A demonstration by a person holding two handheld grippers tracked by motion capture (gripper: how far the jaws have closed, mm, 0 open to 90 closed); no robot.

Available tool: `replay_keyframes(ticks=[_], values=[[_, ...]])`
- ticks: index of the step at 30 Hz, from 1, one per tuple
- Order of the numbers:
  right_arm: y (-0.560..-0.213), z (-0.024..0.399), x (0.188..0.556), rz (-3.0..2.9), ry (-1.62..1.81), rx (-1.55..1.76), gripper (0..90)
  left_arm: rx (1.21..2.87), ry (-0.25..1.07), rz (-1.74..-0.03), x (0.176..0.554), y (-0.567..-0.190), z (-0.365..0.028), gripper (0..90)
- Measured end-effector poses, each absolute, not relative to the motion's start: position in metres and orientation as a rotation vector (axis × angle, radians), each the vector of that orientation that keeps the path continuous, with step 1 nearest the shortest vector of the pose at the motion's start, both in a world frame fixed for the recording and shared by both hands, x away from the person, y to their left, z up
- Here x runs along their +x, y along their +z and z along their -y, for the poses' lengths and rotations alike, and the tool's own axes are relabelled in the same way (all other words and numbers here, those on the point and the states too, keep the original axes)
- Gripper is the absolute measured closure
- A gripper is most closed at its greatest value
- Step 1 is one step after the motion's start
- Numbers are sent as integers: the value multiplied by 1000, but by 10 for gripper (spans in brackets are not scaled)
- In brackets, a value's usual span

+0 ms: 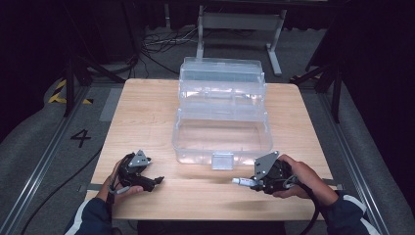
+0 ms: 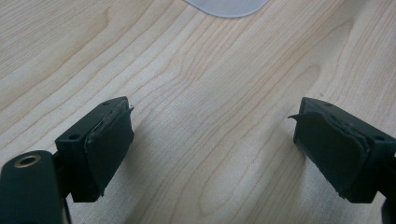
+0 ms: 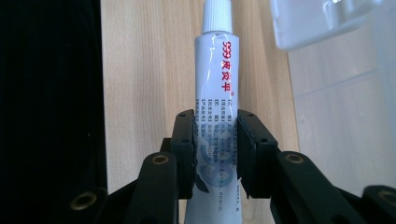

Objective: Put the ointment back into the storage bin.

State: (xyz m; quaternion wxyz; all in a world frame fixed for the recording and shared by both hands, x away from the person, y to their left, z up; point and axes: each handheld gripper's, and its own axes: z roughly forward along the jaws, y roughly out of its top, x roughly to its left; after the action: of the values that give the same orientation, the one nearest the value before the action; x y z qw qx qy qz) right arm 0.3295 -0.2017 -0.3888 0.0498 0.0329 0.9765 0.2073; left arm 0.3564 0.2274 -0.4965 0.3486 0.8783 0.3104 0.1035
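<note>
A white ointment tube (image 3: 217,79) with red and blue print and a white cap is clamped between the jaws of my right gripper (image 3: 215,149). In the high view that right gripper (image 1: 250,182) hovers above the table's front right, and the tube (image 1: 241,181) points left. A clear plastic box (image 1: 222,129) with its lid raised stands in the table's middle, just behind the tube. My left gripper (image 1: 157,180) rests at the front left, jaws wide apart. In its own view the left gripper (image 2: 212,140) has bare wood between its pads.
The wooden table (image 1: 147,112) has free room to the box's left and along the front edge. The box's latch tab (image 1: 222,160) juts toward me, and a corner of the box (image 3: 317,18) lies beside the tube. Metal frame legs (image 1: 240,29) stand behind the table.
</note>
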Motion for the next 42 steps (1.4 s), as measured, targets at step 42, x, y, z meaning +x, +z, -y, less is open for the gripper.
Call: replay_keyframes(ticks=[42], values=[[-302, 195, 369, -2798, 671, 150, 706, 2276, 266, -803, 358, -497, -226, 109]])
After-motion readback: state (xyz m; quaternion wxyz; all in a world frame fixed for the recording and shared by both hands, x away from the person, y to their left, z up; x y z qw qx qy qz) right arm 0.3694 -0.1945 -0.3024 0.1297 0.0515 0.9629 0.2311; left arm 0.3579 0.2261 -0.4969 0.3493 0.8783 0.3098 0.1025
